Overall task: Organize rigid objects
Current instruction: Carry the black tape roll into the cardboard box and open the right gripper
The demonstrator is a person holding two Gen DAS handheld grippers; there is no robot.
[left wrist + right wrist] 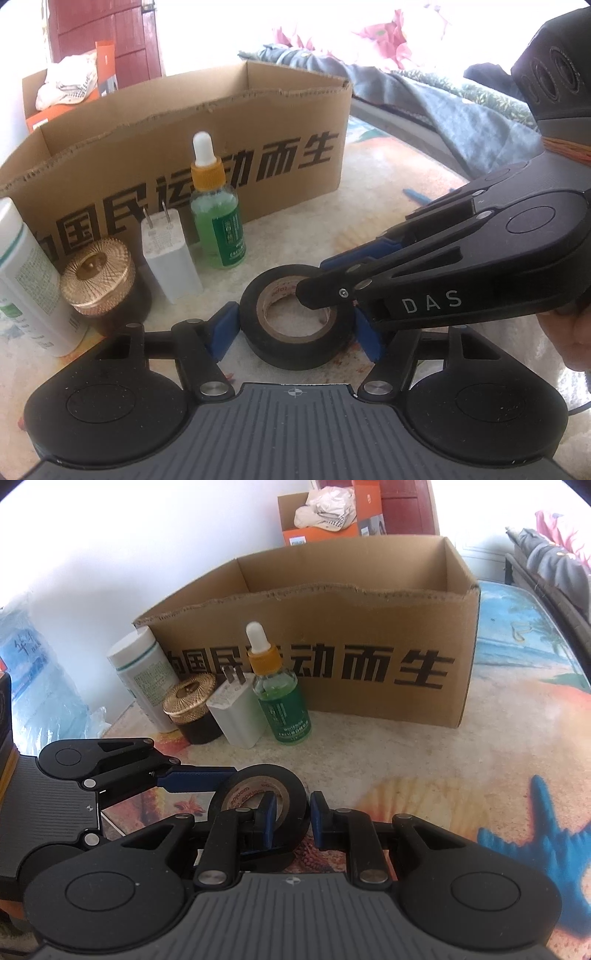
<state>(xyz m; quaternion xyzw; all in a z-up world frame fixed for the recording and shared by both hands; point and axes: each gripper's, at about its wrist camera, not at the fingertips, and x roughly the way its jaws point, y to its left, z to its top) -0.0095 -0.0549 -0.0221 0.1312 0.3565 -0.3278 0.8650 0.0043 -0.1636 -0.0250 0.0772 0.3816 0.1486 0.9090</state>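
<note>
On the counter [424, 760], just in front of an open cardboard box [369, 657] printed with large black characters, a roll of black tape [295, 325] sits between both sets of tongs. From the left wrist view the left tongs [295, 332] bracket the roll with one blue pad on each outer side — the left pad touches the rim, while the right pad is partly hidden behind the other tool, so a firm grip cannot be told for sure. The right tongs [293, 821] come in from the right and straddle the roll's wall: one blue finger [267, 819] reaches into the cardboard core and the other stands just outside the rim with a sliver of gap, so they are narrow but not clamped. In the right wrist view the roll looks tilted up on its edge rather than lying flat. Behind the roll, lined up against the box front, stand a green dropper bottle [218, 221] with an orange collar and white bulb, a white plug adapter [170, 254] with its prongs up, a dark jar with a gold lid [99, 280], and a tall white bottle [26, 273] at the left end. A second carton [325, 513] holding crumpled cloth sits farther back, beyond the box.
</note>
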